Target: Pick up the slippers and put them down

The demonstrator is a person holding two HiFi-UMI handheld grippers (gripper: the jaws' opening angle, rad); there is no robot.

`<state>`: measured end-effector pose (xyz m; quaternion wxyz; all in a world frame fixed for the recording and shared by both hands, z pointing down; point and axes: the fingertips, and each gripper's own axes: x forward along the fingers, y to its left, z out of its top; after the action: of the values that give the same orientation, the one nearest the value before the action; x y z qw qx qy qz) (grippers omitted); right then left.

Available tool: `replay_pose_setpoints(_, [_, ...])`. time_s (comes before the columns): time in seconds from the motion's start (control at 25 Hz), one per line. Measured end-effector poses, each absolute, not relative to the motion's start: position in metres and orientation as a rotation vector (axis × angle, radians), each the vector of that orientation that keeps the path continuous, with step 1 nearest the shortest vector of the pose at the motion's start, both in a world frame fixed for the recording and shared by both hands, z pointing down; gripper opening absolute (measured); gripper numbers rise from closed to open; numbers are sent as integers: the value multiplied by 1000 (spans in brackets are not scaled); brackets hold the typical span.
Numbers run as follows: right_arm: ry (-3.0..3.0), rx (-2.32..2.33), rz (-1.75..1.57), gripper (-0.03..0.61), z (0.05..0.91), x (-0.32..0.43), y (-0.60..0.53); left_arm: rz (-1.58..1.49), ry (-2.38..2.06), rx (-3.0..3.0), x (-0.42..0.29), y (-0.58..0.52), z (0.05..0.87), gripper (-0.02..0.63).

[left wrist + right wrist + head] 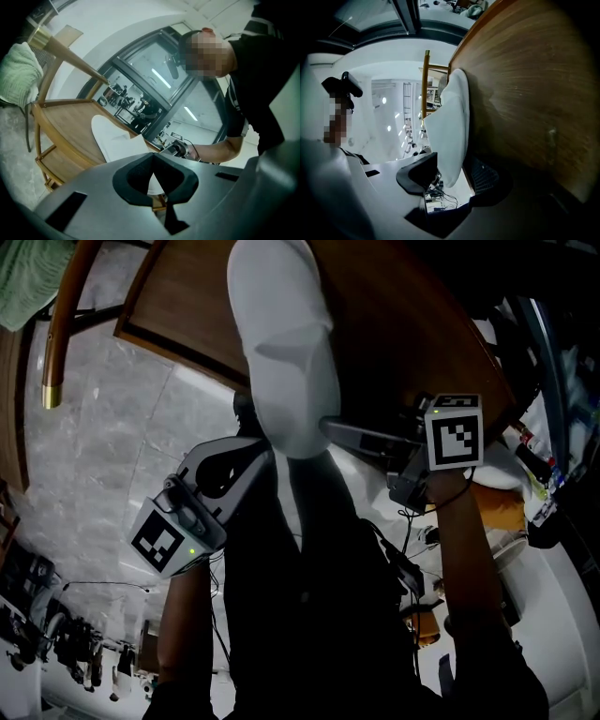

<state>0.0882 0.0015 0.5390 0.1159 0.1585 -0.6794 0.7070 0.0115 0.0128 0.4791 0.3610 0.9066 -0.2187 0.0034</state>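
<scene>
One white slipper (pixel 281 343) lies lengthwise on the brown wooden table (pixel 403 324), its heel end at the near edge. My left gripper (pixel 262 451) reaches that heel from the left. In the left gripper view its dark pads (pixel 136 176) meet at the slipper (pixel 112 138), with white showing in the narrow gap. My right gripper (pixel 328 432) comes in from the right. In the right gripper view its jaws stand wide apart around the slipper's heel (pixel 452 126), which rests against the table top (pixel 525 84). No second slipper shows.
A wooden chair leg with a brass tip (pixel 58 324) and a green cloth (pixel 28 277) are at the upper left over a pale marble floor (pixel 112 446). Cables and clutter (pixel 553 474) crowd the right side. The table has a lower shelf (pixel 56 164).
</scene>
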Motion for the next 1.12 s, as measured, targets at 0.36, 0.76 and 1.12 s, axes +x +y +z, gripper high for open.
replay_pose_setpoints(0.36, [-1964,384,2082,215,544,75,3,18,-545,2338,14,21,482,11])
replay_pose_setpoints(0.76, [-1977,350,2114,117,542,74,3,16,-550,2326,10,29,488,11])
replay_pose_setpoints(1.12, [-2097,381,2094,66,532,74,-7,20,-549,2319,8,35,493,11])
